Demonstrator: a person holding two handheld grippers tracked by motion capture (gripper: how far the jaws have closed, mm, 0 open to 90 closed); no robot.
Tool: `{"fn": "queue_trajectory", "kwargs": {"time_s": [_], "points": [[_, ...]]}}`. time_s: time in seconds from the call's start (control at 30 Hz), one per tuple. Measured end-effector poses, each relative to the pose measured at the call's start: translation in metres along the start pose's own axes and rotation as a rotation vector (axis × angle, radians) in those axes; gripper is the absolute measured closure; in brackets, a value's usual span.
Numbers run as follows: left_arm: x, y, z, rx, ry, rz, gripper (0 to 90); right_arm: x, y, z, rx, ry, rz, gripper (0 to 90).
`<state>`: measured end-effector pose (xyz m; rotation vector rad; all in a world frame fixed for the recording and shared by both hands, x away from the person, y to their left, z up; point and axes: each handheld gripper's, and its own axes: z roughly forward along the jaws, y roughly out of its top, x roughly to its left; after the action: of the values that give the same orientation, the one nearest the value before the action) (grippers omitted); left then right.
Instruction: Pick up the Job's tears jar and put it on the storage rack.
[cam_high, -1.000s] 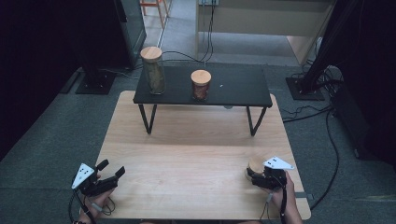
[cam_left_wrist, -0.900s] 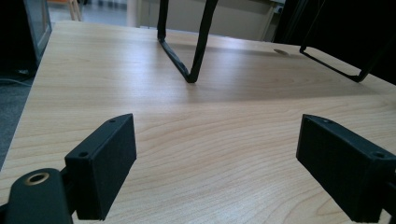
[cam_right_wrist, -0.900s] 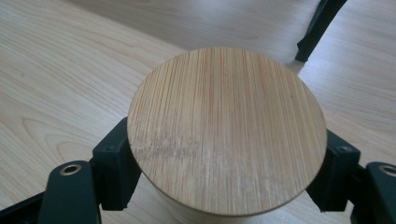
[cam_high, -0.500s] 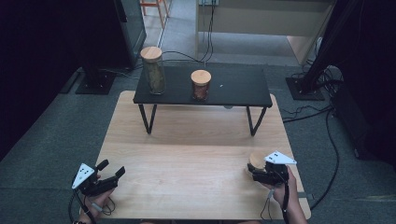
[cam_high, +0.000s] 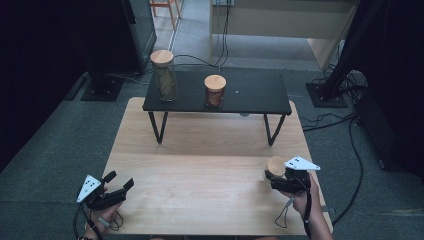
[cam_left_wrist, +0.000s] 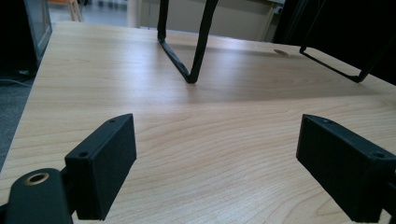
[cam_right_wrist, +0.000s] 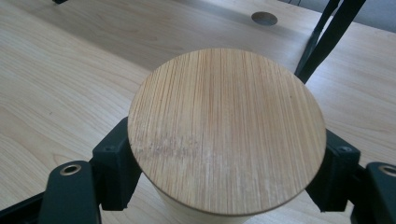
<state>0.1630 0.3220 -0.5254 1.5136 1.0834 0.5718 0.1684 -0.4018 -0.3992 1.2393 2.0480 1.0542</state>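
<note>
A small jar with a round bamboo lid (cam_right_wrist: 224, 126) sits between the jaws of my right gripper (cam_right_wrist: 224, 161), which is shut on it just below the lid. In the high view that jar (cam_high: 276, 165) and the right gripper (cam_high: 273, 176) hang slightly above the near right part of the wooden table (cam_high: 200, 165). The lid hides most of the jar's body. My left gripper (cam_high: 121, 180) rests at the table's near left corner. Its jaws stand open in the left gripper view (cam_left_wrist: 217, 158), with only bare wood between them.
A low black stand (cam_high: 250, 97) on thin metal legs (cam_left_wrist: 187, 51) spans the far half of the table. On it stand a tall jar (cam_high: 164, 75) and a short dark jar (cam_high: 215, 91), both with bamboo lids. Cables lie on the floor at the right.
My right gripper has lifted a little with the jar in it. The left gripper has stayed where it was.
</note>
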Motion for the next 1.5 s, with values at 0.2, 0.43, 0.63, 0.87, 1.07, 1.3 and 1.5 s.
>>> {"fn": "queue_trajectory", "kwargs": {"time_s": [0.2, 0.43, 0.63, 0.87, 1.07, 1.3, 1.5], "points": [[0.000, 0.000, 0.000, -0.001, 0.000, -0.001, 12.2, 0.001, 0.010, -0.004, -0.009, -0.010, 0.008, 25.1], [0.000, 0.000, 0.000, 0.000, -0.002, -0.001, 12.2, 0.000, 0.023, -0.009, -0.009, -0.012, -0.001, 25.1], [0.001, 0.000, 0.000, -0.001, -0.003, -0.003, 12.2, 0.000, 0.035, -0.013, -0.015, -0.018, 0.005, 25.1], [0.001, 0.000, 0.000, -0.001, -0.006, -0.003, 12.2, 0.001, 0.048, -0.014, -0.015, -0.028, 0.013, 25.1], [0.002, -0.001, 0.000, -0.005, -0.007, -0.011, 12.2, 0.003, 0.059, -0.015, -0.019, -0.024, -0.006, 25.1], [0.003, -0.001, 0.000, -0.007, -0.010, -0.013, 12.2, 0.005, 0.073, -0.015, -0.024, -0.018, -0.026, 25.1], [0.004, -0.001, 0.000, -0.007, -0.012, -0.016, 12.2, 0.008, 0.087, -0.016, -0.025, -0.022, -0.042, 25.1]]}}
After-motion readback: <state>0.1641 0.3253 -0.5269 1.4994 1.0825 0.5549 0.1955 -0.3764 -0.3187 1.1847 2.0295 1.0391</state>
